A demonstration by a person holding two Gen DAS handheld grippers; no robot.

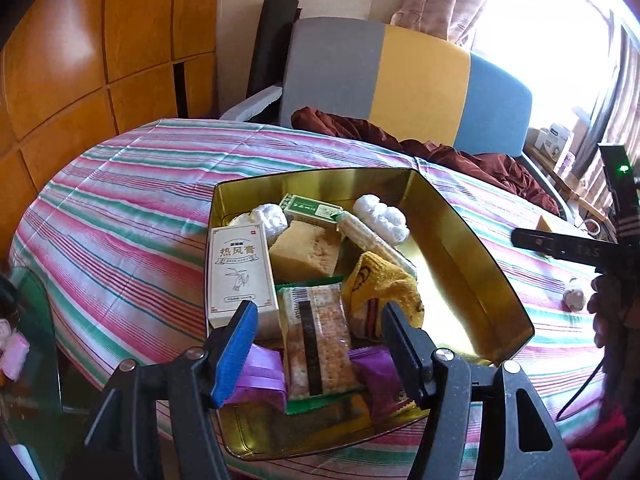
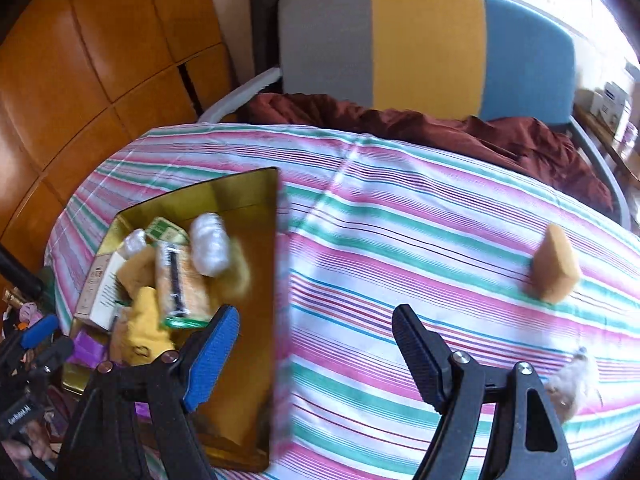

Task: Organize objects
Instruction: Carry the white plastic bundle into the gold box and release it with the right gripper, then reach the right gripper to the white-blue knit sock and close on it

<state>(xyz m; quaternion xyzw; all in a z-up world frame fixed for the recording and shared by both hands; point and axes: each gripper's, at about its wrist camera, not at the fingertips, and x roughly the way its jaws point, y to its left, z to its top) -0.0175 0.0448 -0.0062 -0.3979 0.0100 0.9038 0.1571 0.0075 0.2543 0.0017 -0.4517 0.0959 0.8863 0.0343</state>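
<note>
Gold metal catches the light: the tin (image 1: 472,248) sits on the striped surface (image 1: 120,216), already crowded with a white box (image 1: 240,276), a cracker pack (image 1: 320,344), a yellow cloth (image 1: 384,284), two white wads, a green box and purple sachets.

The left tool (image 1: 320,344) hangs over the tin's near end, its jaws about half apart on either side of the cracker pack. The pads do not seem to press on the pack, so I judge it loose, lying in the tin.

The right tool (image 2: 316,356) is above the bare cloth just right of the tin, jaws wide, nothing between them. Two things are still outside the tin: a tan block (image 2: 554,268) standing well off to the right, and a small fluffy thing (image 2: 572,380) near the right finger (image 2: 420,360).

The step in hand looks like a fetch of one of these strays. To do it well, I would:
- bring the right tool straight down over the block, with its pads on the two broad faces
- close gently, since the block looks like soft sponge and could squash or tip
- carry it to the free gold floor on the tin's right side, clear of the left tool
- take the fluffy thing by its middle, as it is light and may slip.
</note>
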